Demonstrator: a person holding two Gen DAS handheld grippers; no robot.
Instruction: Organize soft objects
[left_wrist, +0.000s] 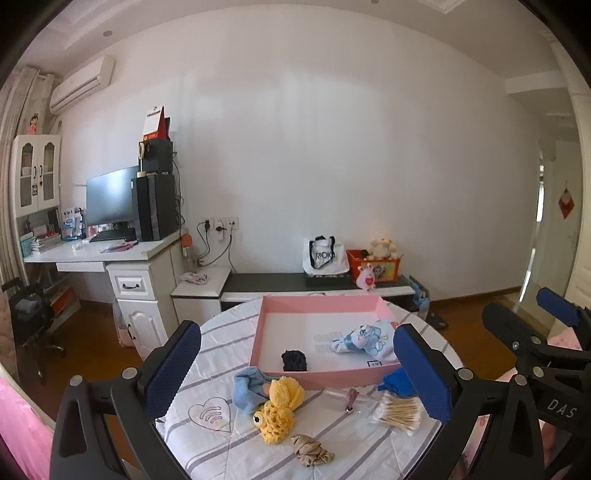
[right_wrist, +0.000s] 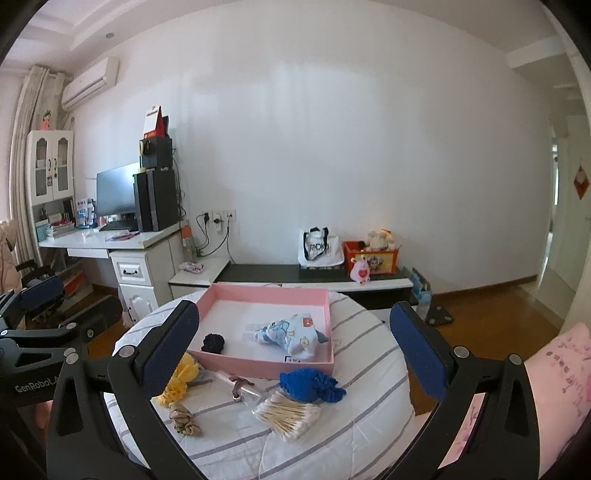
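Both grippers, left gripper (left_wrist: 297, 373) and right gripper (right_wrist: 295, 350), are spread wide and empty above the pink tray (left_wrist: 321, 380) at frame centre.

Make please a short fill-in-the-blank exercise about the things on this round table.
1. The pink tray holds a dark scrunchie and a printed ____.
2. The yellow crocheted toy lies ____ the tray.
3. The cotton swabs are beside the ____ knitted item.
4. Both tools stand ____, holding nothing.

Missing words: cloth; outside; blue; open
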